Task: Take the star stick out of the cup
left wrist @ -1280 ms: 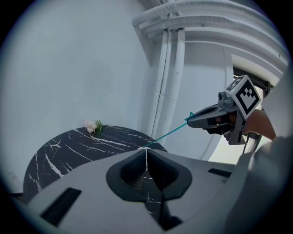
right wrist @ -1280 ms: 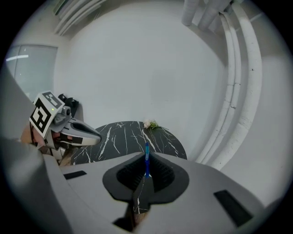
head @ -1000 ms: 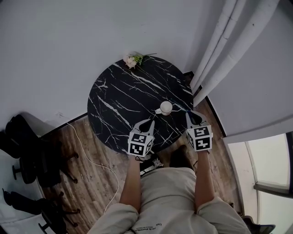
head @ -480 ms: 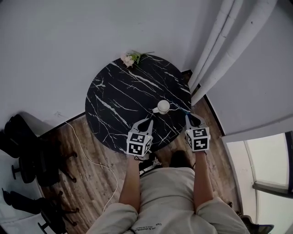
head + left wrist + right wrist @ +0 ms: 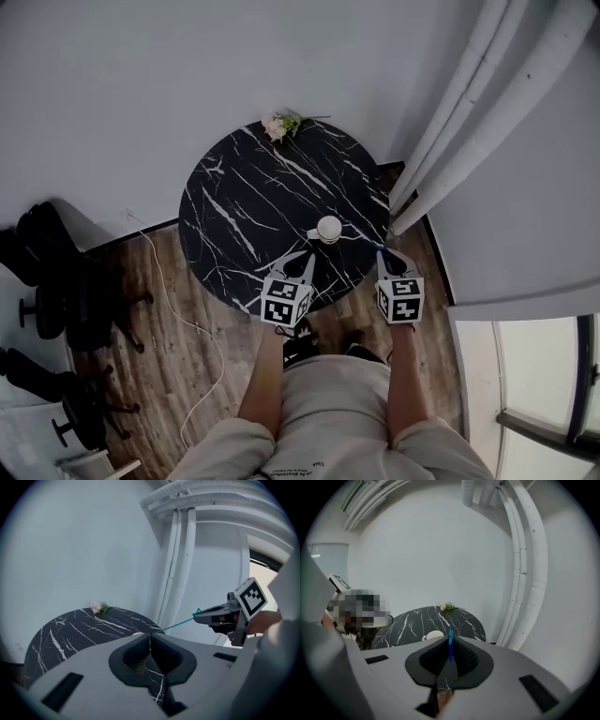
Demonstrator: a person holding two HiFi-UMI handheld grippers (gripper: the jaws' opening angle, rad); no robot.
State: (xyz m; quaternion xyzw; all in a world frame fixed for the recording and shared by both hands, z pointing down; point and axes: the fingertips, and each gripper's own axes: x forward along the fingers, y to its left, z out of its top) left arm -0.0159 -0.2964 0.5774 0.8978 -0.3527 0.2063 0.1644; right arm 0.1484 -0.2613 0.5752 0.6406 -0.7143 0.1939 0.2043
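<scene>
Fingers [image 5: 467,657] of right gripper [image 5: 384,254] clamped on stick [image 5: 178,622]; left gripper [image 5: 150,638] pinched together, empty. Halfway-ish, guessing: stick slanting toward cup [image 5: 329,228] on table [image 5: 234,197], can't tell if tip's out yet.

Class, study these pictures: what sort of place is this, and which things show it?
Probably an office or lounge corner: a round black marble-look table, long white curtains by a window, and dark wheeled chairs on a wood floor.

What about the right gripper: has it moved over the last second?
Yes. Judged against the cup, the right gripper has drawn back slightly toward the person, shut on the stick.
</scene>
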